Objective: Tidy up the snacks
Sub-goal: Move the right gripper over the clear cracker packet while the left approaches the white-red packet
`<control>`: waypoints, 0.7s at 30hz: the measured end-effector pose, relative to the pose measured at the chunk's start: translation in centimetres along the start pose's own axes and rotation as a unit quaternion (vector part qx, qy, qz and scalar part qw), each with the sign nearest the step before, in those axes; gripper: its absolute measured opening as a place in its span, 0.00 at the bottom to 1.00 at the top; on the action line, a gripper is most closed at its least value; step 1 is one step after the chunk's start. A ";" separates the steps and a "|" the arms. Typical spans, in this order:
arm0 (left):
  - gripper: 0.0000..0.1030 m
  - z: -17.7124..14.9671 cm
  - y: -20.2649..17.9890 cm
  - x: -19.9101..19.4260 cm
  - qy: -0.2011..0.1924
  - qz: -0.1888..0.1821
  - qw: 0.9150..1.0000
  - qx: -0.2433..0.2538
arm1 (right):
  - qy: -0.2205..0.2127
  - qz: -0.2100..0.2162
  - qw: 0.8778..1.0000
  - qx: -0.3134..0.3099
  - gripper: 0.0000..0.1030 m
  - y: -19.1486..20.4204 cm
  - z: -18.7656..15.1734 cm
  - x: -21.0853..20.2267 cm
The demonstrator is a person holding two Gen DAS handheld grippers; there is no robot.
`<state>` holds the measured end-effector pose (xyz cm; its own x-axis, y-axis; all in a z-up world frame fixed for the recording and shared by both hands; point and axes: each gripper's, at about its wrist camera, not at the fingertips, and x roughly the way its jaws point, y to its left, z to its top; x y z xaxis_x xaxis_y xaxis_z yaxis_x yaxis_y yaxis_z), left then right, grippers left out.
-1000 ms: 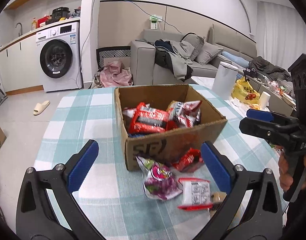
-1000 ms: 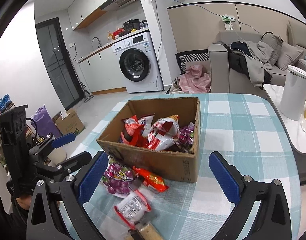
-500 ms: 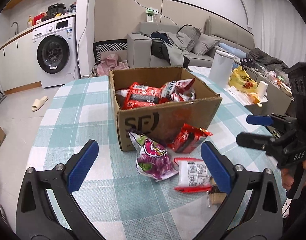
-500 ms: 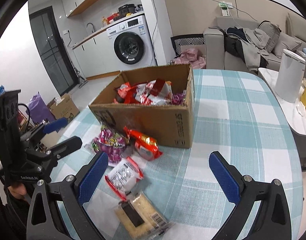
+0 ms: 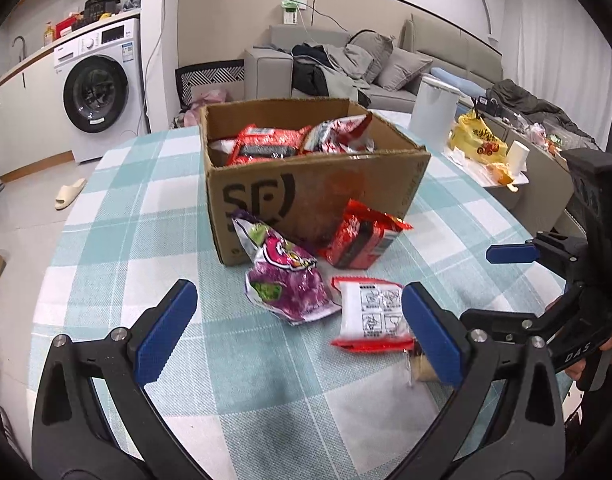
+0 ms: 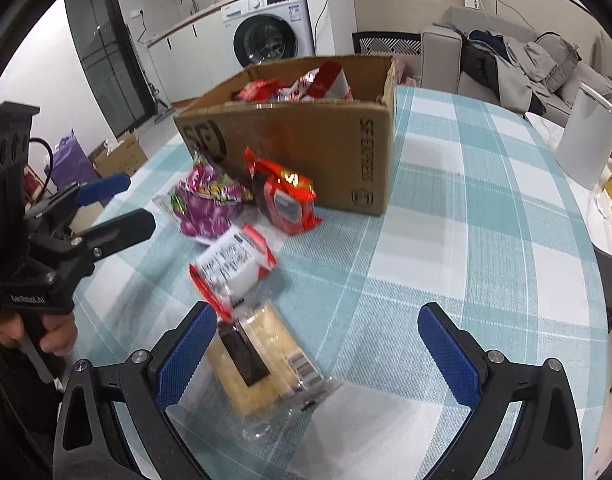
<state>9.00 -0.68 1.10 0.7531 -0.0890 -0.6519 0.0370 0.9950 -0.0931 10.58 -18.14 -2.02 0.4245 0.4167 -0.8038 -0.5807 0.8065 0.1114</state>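
On the checked counter (image 5: 118,240), four snack packets lie loose in front of a cardboard box (image 5: 317,192) that already holds several red and white bags. A purple bag (image 5: 284,276) and a red packet (image 5: 359,238) lean against or lie just beside the box's front wall. Nearer the person, a white packet with red ends (image 5: 369,312) overlaps one end of a clear-wrapped yellow biscuit pack (image 6: 262,360).

Both tools hang above the counter with nothing in them. The left gripper (image 5: 294,336) is spread wide, with the purple bag and the white packet lying ahead between its blue pads. The right gripper (image 6: 323,354) is also spread wide, and the biscuit pack sits just inside its left pad.

The likeliest trouble is at the overlap. If the right gripper closes on the biscuit pack, the white packet resting on it may be dragged along or flicked aside. The clear wrapper looks slick and the pack flat, so the pads could pinch loose film and let the pack slide out on the lift. The two grippers are also near each other, so reaching for neighbouring packets together risks a knock. A hard squeeze may crush the biscuits.
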 end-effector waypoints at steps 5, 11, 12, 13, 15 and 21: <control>0.99 -0.4 -0.7 0.6 0.008 -0.004 1.000 0.009 | 0.022 -0.002 1.000 -0.017 1.00 0.0 -0.8 0.8; 0.99 -0.9 -1.3 1.4 0.021 -0.007 1.000 0.020 | 0.037 0.008 0.999 -0.038 1.00 0.6 -1.3 1.5; 0.99 -1.0 -1.5 1.5 0.022 -0.009 0.999 0.021 | 0.041 0.007 0.998 -0.041 1.00 0.6 -1.3 1.6; 0.99 -1.1 -1.6 1.6 0.023 -0.010 0.999 0.024 | 0.045 0.005 0.998 -0.044 1.00 0.7 -1.3 1.8; 0.99 -1.3 -1.7 1.9 0.026 -0.009 0.999 0.026 | 0.054 0.000 0.997 -0.053 1.00 1.0 -1.5 2.2; 0.99 -1.8 -1.6 2.8 0.039 -0.014 0.999 0.021 | 0.065 0.011 0.995 -0.074 1.00 1.8 -2.0 2.4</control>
<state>9.88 -2.58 -1.89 0.6976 -0.1192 -0.7065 0.0865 0.9929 -0.0821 9.18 -16.51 -4.90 0.3234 0.3682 -0.8717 -0.6892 0.7229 0.0497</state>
